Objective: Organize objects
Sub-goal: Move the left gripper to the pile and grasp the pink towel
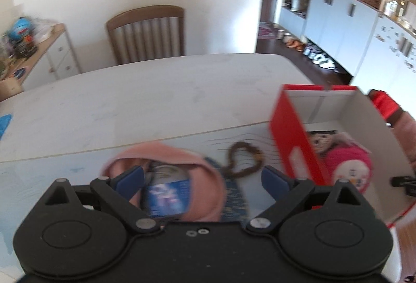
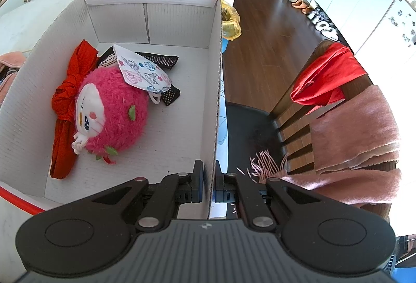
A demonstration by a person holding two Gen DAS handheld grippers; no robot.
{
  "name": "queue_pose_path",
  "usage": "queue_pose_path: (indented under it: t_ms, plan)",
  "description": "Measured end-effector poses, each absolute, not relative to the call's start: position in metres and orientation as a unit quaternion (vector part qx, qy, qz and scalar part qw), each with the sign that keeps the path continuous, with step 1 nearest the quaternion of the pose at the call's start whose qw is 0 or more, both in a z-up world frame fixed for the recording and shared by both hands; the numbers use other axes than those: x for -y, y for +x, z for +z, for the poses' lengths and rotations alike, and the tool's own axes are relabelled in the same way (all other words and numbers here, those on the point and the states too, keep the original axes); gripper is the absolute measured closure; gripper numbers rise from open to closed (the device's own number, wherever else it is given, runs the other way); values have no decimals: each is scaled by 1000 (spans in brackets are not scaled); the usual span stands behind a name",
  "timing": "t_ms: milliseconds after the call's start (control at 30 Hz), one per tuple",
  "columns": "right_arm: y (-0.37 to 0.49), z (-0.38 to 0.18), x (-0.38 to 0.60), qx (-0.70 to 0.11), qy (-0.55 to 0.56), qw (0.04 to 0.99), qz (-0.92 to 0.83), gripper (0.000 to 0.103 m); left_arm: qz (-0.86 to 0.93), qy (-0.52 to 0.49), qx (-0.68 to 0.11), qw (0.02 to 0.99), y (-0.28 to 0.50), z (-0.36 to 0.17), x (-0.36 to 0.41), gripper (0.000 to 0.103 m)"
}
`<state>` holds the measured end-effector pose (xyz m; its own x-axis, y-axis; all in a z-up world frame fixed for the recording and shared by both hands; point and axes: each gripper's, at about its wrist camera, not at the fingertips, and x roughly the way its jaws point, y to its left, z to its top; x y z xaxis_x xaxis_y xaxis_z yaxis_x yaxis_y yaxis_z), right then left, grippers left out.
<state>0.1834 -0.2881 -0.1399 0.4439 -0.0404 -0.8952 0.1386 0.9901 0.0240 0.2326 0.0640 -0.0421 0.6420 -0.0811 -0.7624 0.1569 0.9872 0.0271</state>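
Note:
In the left wrist view my left gripper (image 1: pixel 202 177) stands open and wide, with nothing pressed between its blue pads (image 1: pixel 130 176). Just below it lies a crumpled pink cloth (image 1: pixel 208 194) wrapped around a blue printed packet (image 1: pixel 167 195). A brown bead bracelet (image 1: pixel 244 160) lies beyond, next to the red-and-white box (image 1: pixel 293 142). In the right wrist view my right gripper (image 2: pixel 209 179) is shut on the box's right wall (image 2: pixel 216 101). Inside the box lie a pink plush toy (image 2: pixel 117 111), a red cloth (image 2: pixel 67 101), a printed face mask (image 2: pixel 143 72) and a black studded piece (image 2: pixel 166 62).
The white table (image 1: pixel 156 90) stretches beyond the pale blue mat (image 1: pixel 52 179), with a wooden chair (image 1: pixel 145 30) behind it. Right of the box stands another chair (image 2: pixel 249 127) draped with a pink scarf (image 2: pixel 356 132) and a red garment (image 2: pixel 327 75). A yellow-bagged bin (image 2: pixel 230 20) sits on the floor.

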Motion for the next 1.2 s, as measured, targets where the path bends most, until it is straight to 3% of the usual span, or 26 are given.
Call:
queue_pose_path:
  t_ms: [267,767,1200]
  plan:
    - [183,-139,286,-526,41,848,-52,97,2,30,-443,896,253,-69,-117,7]
    - [184,-139,282,-529,36,846,-58,96,53,10,-495,867,279,-126,-153,17]
    - [184,-139,279,-530,34,846,-57,96,51,-60,-510,857,279,-134,-168,63]
